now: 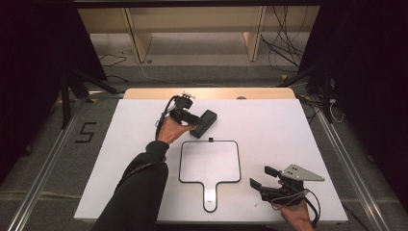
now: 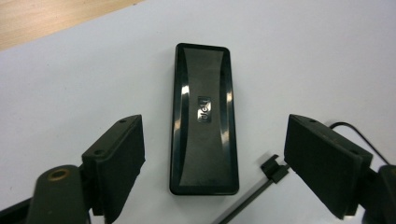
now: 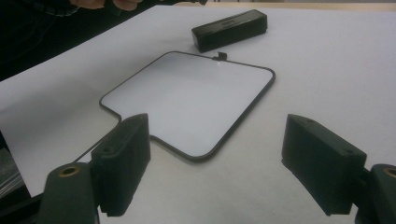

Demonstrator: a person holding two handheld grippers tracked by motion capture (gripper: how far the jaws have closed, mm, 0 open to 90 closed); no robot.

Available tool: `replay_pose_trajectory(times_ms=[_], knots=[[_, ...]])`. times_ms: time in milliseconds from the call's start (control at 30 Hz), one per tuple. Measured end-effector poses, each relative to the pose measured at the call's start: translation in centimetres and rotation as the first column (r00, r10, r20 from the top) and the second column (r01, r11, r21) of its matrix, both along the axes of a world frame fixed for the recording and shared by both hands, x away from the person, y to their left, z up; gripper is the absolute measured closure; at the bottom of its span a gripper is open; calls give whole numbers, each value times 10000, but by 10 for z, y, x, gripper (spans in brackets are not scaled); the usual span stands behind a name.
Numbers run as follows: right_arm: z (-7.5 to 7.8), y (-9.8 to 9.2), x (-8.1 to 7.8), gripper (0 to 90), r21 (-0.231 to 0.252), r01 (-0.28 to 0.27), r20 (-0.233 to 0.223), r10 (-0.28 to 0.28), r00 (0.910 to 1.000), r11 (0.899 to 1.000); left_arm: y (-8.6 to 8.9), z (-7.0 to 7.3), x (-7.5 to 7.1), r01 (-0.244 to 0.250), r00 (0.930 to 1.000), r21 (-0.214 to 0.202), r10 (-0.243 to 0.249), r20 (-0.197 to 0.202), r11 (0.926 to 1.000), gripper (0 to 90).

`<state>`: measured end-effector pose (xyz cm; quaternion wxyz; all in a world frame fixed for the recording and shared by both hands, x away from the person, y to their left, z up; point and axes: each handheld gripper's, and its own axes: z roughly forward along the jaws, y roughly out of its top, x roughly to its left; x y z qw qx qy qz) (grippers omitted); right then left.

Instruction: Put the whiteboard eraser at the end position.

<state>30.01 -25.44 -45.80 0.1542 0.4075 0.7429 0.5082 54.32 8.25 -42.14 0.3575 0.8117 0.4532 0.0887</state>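
Left gripper [image 1: 196,121]: jaws spread wide, holding nothing, poised over a black case [image 2: 204,119] that lies flat between them without contact. Right gripper [image 1: 264,178]: jaws likewise spread wide and empty, near the table's front right. A small whiteboard [image 1: 210,162] with a black rim lies mid-table, just in front of the case. The white table [image 1: 269,125] stands on grey floor; cables [image 1: 284,41] trail behind it.

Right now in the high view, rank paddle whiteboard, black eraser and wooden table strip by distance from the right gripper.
1. Paddle whiteboard: just left of the right gripper, mid-table.
2. Black eraser: beyond the board's far edge, at the left gripper.
3. Wooden table strip: along the far edge.
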Motion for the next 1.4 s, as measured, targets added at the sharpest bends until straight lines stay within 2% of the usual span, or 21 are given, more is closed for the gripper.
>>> replay_pose_trajectory(times_ms=[433, 533, 600, 733, 833, 900, 967, 1100, 1200, 1333, 1400], knots=[[1, 0, 0, 244, 20, 11, 24, -11, 10000, 10000, 11, 12, -24, 160, 9986, -470, -135, 517, 9988, 185], [0, 0, 0, 243, -26, -12, 20, 12, 10000, 10000, 16, 14, -33, 226, 9976, -493, -192, 672, 9985, 185], [0, 0, 0, 243, 12, -12, 33, 12, 10000, 10000, 21, 15, -40, 217, 9968, -699, -162, 783, 9973, 182], [0, 0, 0, 242, 60, -8, 37, 7, 10000, 10000, 30, 18, -56, 366, 9929, -961, -253, 1163, 9947, 173], [0, 0, 0, 241, 81, -12, 0, 12, 10000, 10000, 34, 20, -68, 531, 9898, -1000, -392, 1368, 9936, 162], [0, 0, 0, 241, 92, -11, 13, 11, 10000, 10000, 37, 21, -76, 665, 9886, -1240, -486, 1425, 9901, 161], [0, 0, 0, 241, 81, -12, -2, 12, 10000, 10000, 39, 22, -86, 821, 9845, -1310, -599, 1647, 9880, 160], [-1, 1, 0, 241, 45, -51, 5, 51, 10000, 10000, 43, 21, -101, 1063, 9805, -1618, -764, 1811, 9811, 160], [0, 2, -1, 241, 50, -76, 9, 76, 10000, 10000, 45, 21, -109, 1176, 9780, -1643, -855, 1904, 9794, 160], [-1, 3, -1, 241, 25, -104, -16, 104, 9999, 9999, 48, 21, -118, 1245, 9751, -1948, -836, 2053, 9729, 159], [-1, 3, -1, 241, 22, -115, -32, 115, 9999, 9999, 49, 20, -122, 1310, 9729, -1972, -878, 2139, 9716, 160]])
